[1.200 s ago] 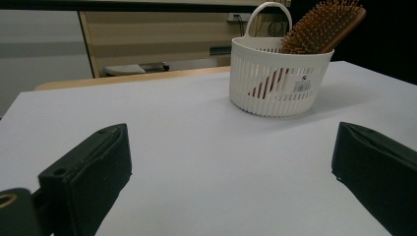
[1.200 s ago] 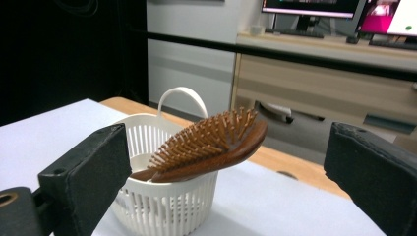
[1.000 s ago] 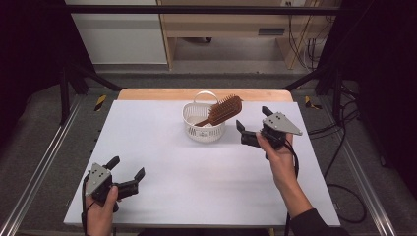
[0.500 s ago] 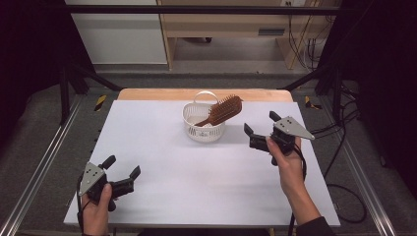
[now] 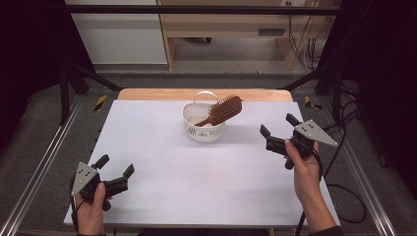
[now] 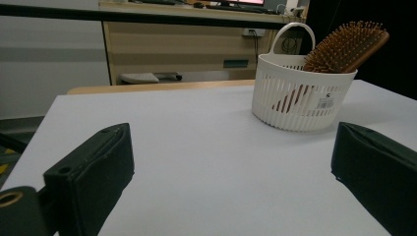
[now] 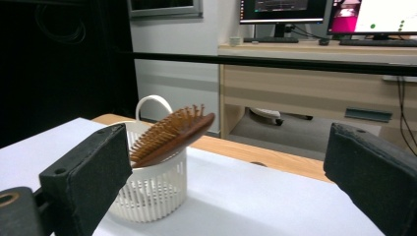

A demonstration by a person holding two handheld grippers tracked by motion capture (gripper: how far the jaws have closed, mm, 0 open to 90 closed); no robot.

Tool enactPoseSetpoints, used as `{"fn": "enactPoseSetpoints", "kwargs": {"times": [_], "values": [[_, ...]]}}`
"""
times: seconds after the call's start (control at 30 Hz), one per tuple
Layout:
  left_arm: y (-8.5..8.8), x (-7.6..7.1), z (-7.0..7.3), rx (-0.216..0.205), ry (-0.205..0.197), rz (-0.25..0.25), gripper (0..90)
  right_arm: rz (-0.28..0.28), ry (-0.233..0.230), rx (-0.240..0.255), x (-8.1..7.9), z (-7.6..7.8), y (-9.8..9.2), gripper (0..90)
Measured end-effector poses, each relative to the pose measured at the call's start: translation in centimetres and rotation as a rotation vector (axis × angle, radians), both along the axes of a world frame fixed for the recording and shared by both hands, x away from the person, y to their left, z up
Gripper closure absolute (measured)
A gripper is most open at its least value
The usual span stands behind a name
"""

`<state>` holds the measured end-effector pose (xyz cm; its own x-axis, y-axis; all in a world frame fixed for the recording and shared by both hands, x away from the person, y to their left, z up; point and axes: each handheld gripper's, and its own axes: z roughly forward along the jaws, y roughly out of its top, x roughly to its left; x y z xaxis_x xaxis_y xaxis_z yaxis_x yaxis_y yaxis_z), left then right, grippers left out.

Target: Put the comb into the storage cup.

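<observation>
A small white slotted basket (image 5: 203, 127) with a looped handle stands at the back middle of the white table (image 5: 196, 172). A wooden hairbrush (image 5: 223, 110) leans in it, head up and out over the right rim. The left gripper view shows the basket (image 6: 300, 101) and brush (image 6: 346, 45) ahead to the right; the right gripper view has the basket (image 7: 150, 191) and brush (image 7: 172, 132) ahead to the left. My left gripper (image 5: 116, 167) is open near the front left corner, empty. My right gripper (image 5: 278, 125) is open at the right, held above the table, empty.
A wooden strip (image 5: 201, 93) runs along the table's far edge. Metal frame rails (image 5: 39, 167) flank the table. Beyond stand a wooden desk (image 7: 314, 88) with monitors (image 7: 282, 11) and cables (image 5: 344, 191) on the floor at the right.
My right gripper has drawn back to the right and toward me, away from the basket. My left gripper has slid a little toward the front left corner. Basket and brush stay put.
</observation>
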<state>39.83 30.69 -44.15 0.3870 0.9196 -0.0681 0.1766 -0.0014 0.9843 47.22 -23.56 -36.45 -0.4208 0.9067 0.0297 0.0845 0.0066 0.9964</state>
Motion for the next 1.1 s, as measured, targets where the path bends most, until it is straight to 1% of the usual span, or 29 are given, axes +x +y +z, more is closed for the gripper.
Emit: {"fn": "enactPoseSetpoints", "kwargs": {"times": [0.23,0.4,0.77,1.1], "values": [[0.8,0.1,0.2,-0.012,-0.021,0.004,2.4,-0.018,-0.004,0.015,-0.6,-0.2,-1.7,3.3],[1.1,0.0,0.3,-0.012,-0.032,0.007,2.2,-0.025,-0.003,0.02,-0.9,-0.4,-2.2,3.1],[2.3,-0.1,0.4,-0.025,-0.045,0.027,2.2,-0.014,0.006,0.022,-1.0,-0.9,-2.5,3.1],[2.3,-0.1,0.4,-0.028,-0.048,0.019,1.9,-0.019,0.007,0.026,-1.3,-1.3,-3.0,3.1]]}}
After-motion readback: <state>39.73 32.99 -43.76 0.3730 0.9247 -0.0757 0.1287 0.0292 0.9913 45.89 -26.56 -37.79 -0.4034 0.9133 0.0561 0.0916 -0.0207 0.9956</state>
